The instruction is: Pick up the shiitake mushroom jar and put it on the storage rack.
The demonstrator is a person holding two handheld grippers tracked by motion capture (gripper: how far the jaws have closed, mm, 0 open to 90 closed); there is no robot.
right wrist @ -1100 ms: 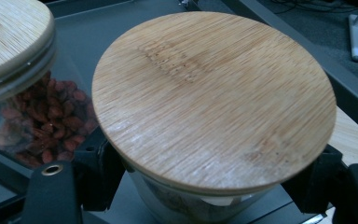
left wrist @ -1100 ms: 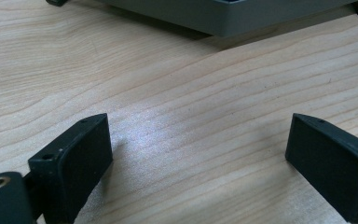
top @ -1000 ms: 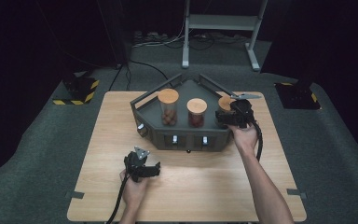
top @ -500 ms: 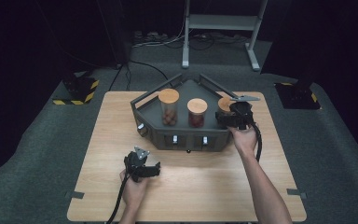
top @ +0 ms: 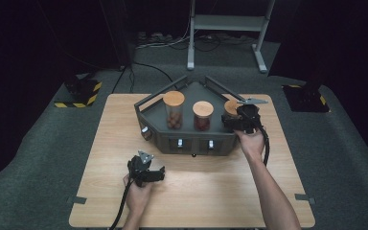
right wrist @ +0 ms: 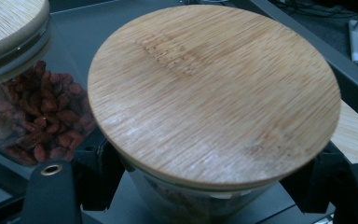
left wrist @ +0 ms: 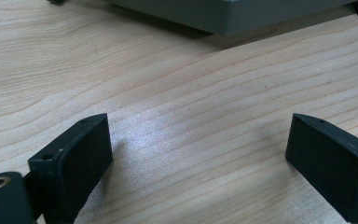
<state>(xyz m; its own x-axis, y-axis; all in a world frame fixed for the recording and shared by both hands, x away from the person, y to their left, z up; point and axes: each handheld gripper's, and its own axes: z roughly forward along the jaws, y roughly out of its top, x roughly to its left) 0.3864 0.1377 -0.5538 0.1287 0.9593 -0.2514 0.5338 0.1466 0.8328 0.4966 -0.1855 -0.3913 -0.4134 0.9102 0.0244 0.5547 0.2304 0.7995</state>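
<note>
At the rack's right end, right gripper [top: 242, 120] fingers clamp the jar [right wrist: 214, 93] — upright, lid up.

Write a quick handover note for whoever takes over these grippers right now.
Right gripper: fingers shut on the right-hand jar, just under its wooden lid, jar inside the grey rack.
Left gripper: open, holding nothing, over bare table in front of the rack.
Done: jar gripped.
Left: probably lifting it out; the two other jars stand untouched.

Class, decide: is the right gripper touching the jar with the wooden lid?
Touching. In the right gripper view the right gripper has both black jaws pressed against the jar, just under the lid.
</note>
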